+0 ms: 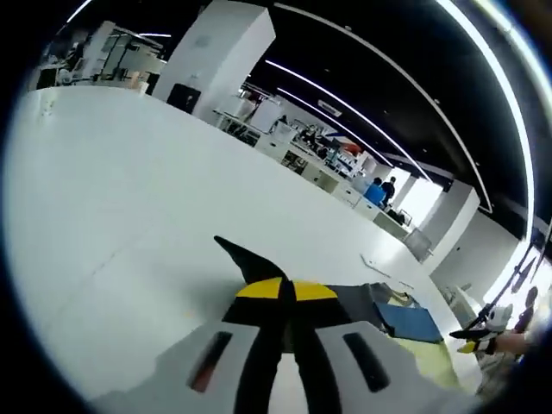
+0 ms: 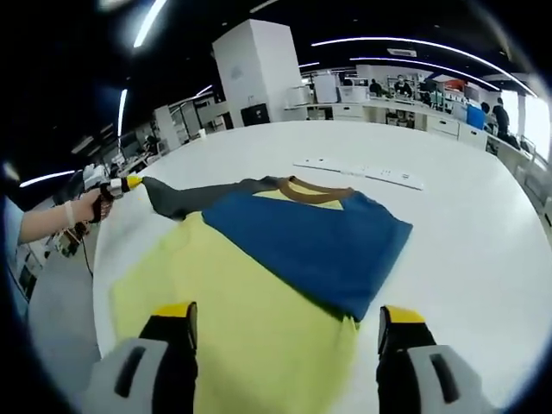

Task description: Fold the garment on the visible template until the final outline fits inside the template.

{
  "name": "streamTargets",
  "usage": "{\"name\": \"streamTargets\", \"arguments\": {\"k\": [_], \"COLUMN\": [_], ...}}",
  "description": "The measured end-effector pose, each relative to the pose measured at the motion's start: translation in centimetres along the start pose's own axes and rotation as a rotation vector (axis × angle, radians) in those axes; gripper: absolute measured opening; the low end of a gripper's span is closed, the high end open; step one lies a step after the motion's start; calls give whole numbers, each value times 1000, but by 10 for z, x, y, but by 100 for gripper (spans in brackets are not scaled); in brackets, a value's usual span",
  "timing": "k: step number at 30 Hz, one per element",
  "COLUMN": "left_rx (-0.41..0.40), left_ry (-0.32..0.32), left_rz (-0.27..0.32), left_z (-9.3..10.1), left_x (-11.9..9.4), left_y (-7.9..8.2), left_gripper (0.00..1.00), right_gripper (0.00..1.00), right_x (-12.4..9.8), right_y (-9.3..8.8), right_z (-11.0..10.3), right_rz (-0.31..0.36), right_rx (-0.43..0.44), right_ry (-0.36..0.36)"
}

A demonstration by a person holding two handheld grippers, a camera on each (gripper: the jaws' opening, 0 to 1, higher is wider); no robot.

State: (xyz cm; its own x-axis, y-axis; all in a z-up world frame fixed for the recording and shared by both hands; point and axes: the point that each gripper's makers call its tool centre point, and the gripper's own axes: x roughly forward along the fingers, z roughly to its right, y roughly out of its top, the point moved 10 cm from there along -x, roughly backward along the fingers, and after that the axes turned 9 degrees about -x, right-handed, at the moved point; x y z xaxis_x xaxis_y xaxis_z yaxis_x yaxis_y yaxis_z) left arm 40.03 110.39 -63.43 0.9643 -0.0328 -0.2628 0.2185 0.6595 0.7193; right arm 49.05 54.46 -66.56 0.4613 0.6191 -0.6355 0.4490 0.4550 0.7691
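While my right gripper [image 2: 285, 332] hangs with its jaws spread wide and nothing between them, the shirt [image 2: 285, 250] lies flat on the white table [image 2: 466, 216] just beyond its tips: a yellow panel nearest, a blue panel laid over it, then a brown collar. Farther left, my left gripper [image 2: 129, 184] pinches the dark grey sleeve [image 2: 185, 197], drawn out toward the table edge. Seen from my left gripper view, its jaws [image 1: 285, 291] are closed on that dark cloth [image 1: 246, 257]. A white strip [image 2: 362, 171] lies beyond the collar.
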Motion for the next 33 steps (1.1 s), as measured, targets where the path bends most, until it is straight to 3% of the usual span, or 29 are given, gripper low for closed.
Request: {"name": "streamTargets", "arguments": {"k": [9,13,20,33], "left_rx": [-6,-1,57,56], "left_ry": [-151,-238,-363,-479], "left_rz": [-35,-77,-168,-301], "left_z": [63,100,163,226], "left_x": [30,52,89,127], "left_y": [-2,-8,-26,-77], "left_gripper": [0,0,0,0], "right_gripper": [86,86,86,85], "right_x": [-1,-3,-9,-16], "right_y": [-7,-12,-24,-36], "right_z": [1,1,-4,-5], "right_rz": [24,40,38,74], "right_rx": [28,45,31,81], "right_ry": [9,6,1,-11]}}
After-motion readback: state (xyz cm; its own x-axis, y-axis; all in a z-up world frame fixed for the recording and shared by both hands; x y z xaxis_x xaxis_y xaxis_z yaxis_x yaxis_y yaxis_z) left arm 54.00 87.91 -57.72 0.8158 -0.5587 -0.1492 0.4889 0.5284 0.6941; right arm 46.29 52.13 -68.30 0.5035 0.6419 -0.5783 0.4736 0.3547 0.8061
